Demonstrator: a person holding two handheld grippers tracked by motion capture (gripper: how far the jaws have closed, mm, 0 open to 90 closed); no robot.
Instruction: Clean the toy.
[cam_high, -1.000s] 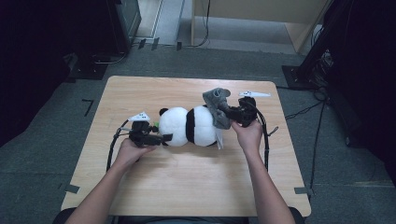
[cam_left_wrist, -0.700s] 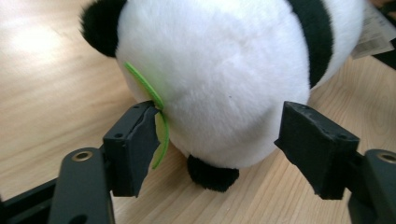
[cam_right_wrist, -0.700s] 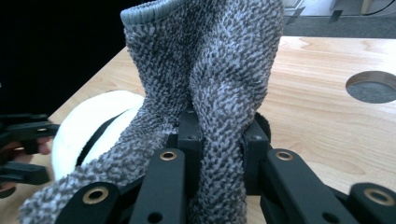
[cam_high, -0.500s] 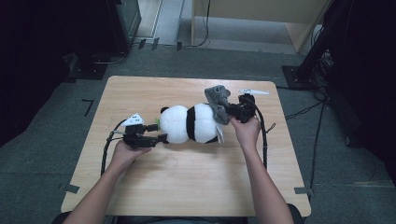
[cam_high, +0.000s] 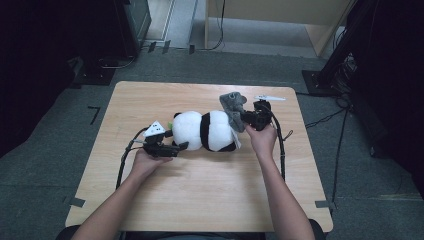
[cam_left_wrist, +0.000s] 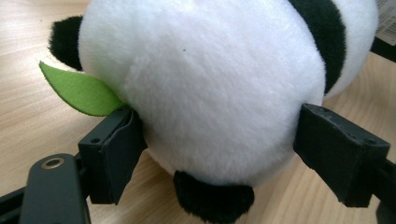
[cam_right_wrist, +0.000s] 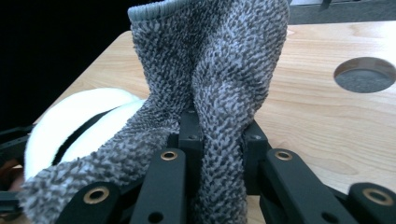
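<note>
A black-and-white plush panda lies on its side in the middle of the wooden table. My left gripper is at its left end. In the left gripper view the round white body sits between the two black pads, which have just been opening and now flank the fur without squeezing it. A green felt leaf sticks out beside the left pad. My right gripper is at the panda's right end, shut on a fuzzy grey sock. In the right gripper view the sock rises from the pinched jaws.
A small white object lies near the table's far right edge. A round hole is cut in the tabletop beyond the right gripper. Black cables trail from both grippers. Dark stands and furniture surround the table.
The left jaws stand wider around the panda than before. Both hands have shifted only slightly, and the sock stays pinched in the right gripper.
</note>
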